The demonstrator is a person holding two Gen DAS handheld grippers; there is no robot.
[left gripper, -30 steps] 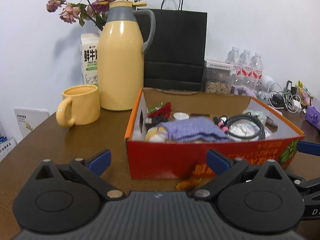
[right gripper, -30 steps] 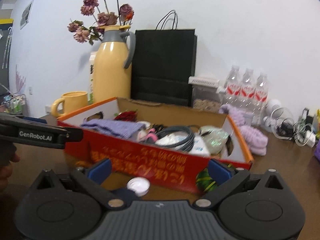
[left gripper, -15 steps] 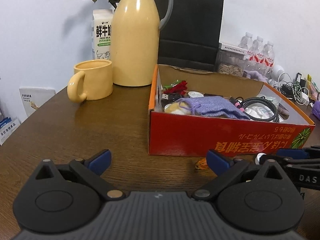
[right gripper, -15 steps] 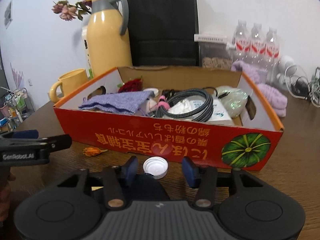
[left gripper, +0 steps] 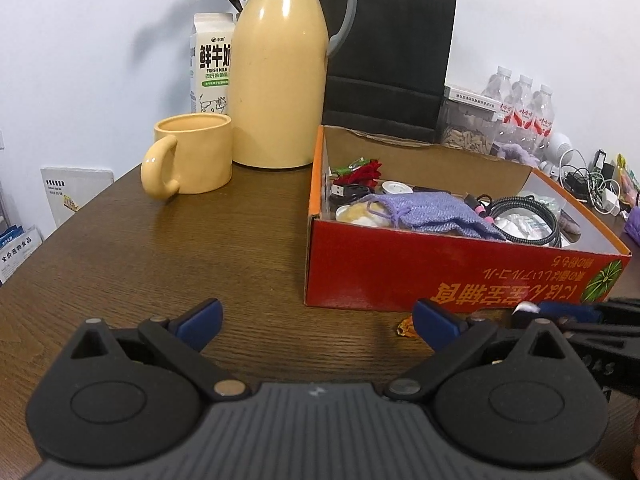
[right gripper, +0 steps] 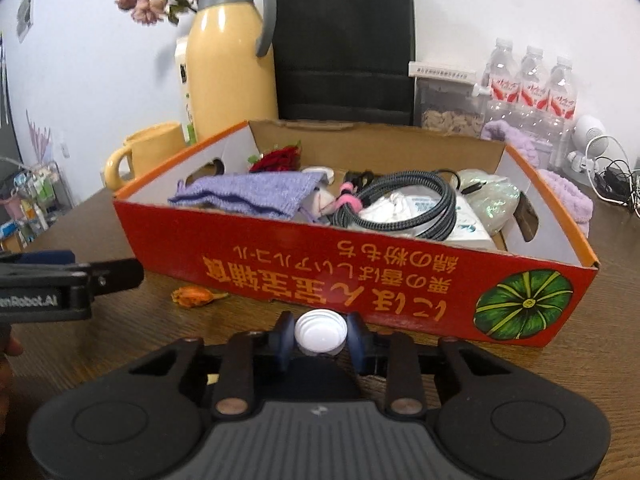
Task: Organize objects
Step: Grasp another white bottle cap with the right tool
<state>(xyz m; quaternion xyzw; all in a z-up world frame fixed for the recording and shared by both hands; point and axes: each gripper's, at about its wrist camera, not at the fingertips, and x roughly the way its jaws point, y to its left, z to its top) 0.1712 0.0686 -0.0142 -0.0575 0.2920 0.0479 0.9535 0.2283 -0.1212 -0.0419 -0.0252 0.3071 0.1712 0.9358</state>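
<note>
my right hand-held gripper [right gripper: 321,336] has just been closing and now pinches the white bottle cap [right gripper: 320,331] low on the bench [right gripper: 560,376], just before the red box [right gripper: 360,280], likely its home. my left hand-held gripper [left gripper: 318,322] waits spread, empty.

Even indoor light is filling both views; the flask [left gripper: 276,68] is throwing a soft shadow onto the wall [left gripper: 100,60] to its left and carrying pale glare; the bench [left gripper: 180,248] is showing a dull sheen; fisheye bending is curving the edges, corners going black; the right view is looking slightly soft.
</note>
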